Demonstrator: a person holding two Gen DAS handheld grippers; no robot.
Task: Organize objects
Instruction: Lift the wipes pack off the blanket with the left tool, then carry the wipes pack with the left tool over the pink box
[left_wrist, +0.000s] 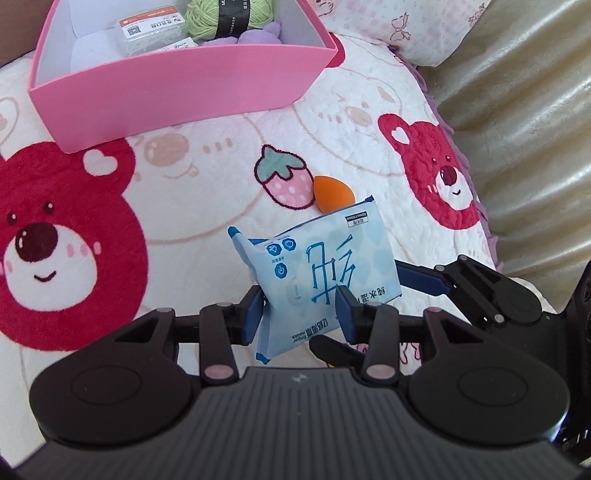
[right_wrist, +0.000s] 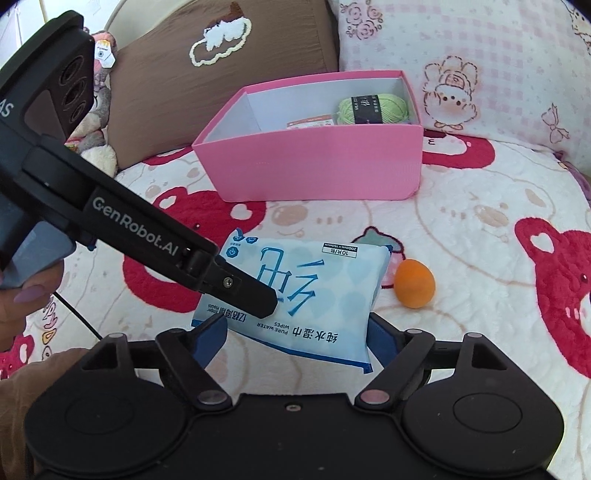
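Blue wipes pack (left_wrist: 317, 273) was pinched by the left gripper (left_wrist: 301, 314); the right gripper (right_wrist: 295, 334) stood wide around it.

The wipes pack (right_wrist: 295, 295) is looking like glossy, crinkly plastic, sitting on fuzzy fleece blanket (right_wrist: 461, 240) near the matt pink cardboard box (right_wrist: 314, 166).

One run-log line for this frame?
left tool: shut on wet wipes pack | right tool: open | pink box: not yet reached

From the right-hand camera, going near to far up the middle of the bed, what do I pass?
Pack of wipes → pink box → green yarn ball inside it → pink checked pillow.
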